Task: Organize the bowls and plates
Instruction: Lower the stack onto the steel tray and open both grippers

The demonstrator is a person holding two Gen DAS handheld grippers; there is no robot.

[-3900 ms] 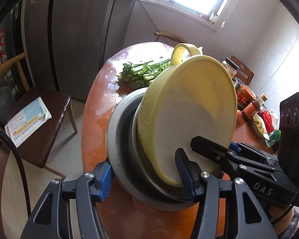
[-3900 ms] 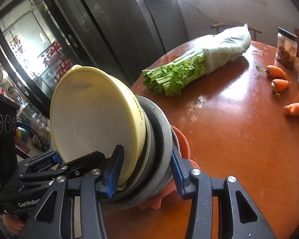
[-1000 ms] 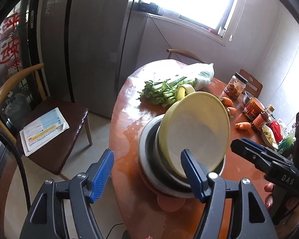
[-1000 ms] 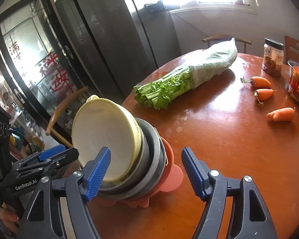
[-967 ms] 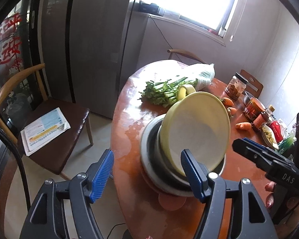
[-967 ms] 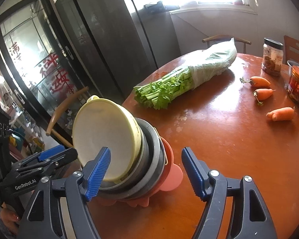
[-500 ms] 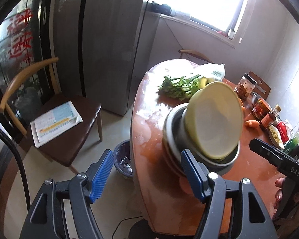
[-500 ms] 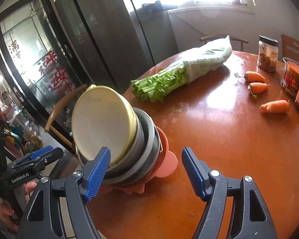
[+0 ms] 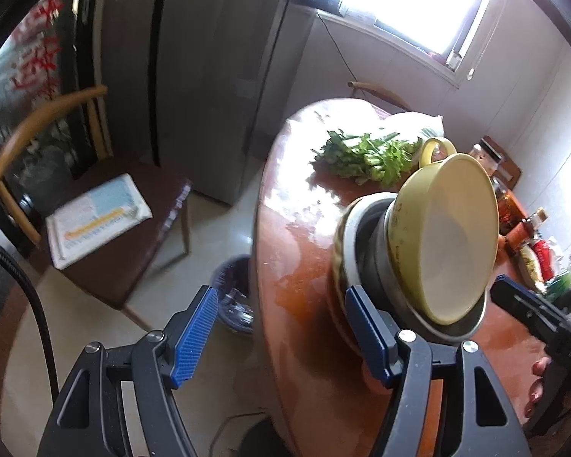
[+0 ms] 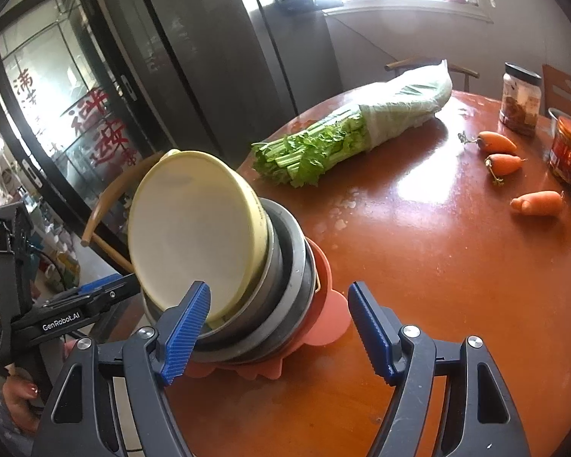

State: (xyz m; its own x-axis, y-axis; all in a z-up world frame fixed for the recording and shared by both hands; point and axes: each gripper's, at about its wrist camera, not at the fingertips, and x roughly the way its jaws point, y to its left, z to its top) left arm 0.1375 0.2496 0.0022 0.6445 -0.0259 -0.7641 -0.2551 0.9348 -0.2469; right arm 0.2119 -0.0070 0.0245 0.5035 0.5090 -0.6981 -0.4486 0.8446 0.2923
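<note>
A stack of dishes stands near the edge of the round red-brown table (image 10: 437, 266): a yellow bowl with a handle (image 10: 194, 236) on top, grey metal bowls (image 10: 285, 285) under it, and a pink plate (image 10: 323, 323) at the bottom. The stack also shows in the left wrist view, with the yellow bowl (image 9: 449, 236) uppermost. My right gripper (image 10: 279, 327) is open and empty, just in front of the stack. My left gripper (image 9: 281, 335) is open and empty, to the left of the stack and over the table edge.
A bunch of celery in a bag (image 10: 354, 129) lies behind the stack. Carrots (image 10: 502, 156) and jars (image 10: 519, 99) are at the right. A wooden chair with a leaflet (image 9: 95, 217) and a bin (image 9: 236, 297) stand on the floor to the left.
Both grippers have let go of the stack, opened and drawn back. The left gripper has swung left toward the chair and floor.
</note>
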